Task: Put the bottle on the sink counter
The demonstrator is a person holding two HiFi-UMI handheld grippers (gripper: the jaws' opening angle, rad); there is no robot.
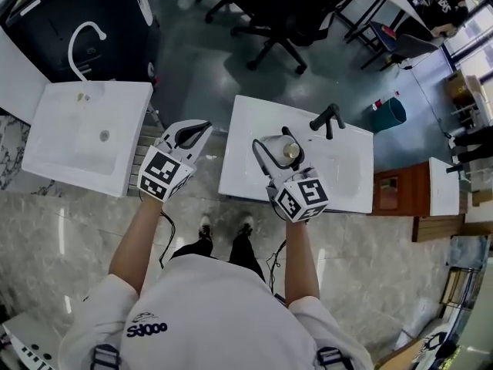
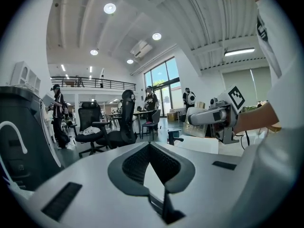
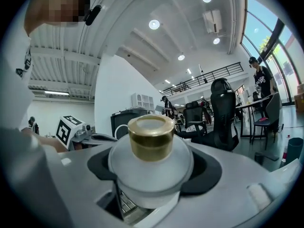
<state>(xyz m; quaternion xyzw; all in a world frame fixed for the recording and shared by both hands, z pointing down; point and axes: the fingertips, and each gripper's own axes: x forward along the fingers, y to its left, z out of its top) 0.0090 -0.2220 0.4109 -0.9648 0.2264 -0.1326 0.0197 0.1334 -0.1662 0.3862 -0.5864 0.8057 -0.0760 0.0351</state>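
Positions are given relative to the black-tap sink counter [image 1: 245,172].

1. Well to its left: a second white basin [image 1: 77,141], not involved.
2. Just off its left edge: the left gripper [image 1: 202,128]. Jaws closed tip to tip, nothing between them.
3. Over its left part: the right gripper [image 1: 279,141]. Jaws clamped round a frosted bottle [image 1: 290,152] with a gold cap, held upright.
4. Toward its rear, right of the bottle: the black tap [image 1: 327,119].

Status: the bottle is gripped and positioned above the counter. Contact with the counter cannot be confirmed. Remaining, by judgement: set down, open the jaws, withdraw
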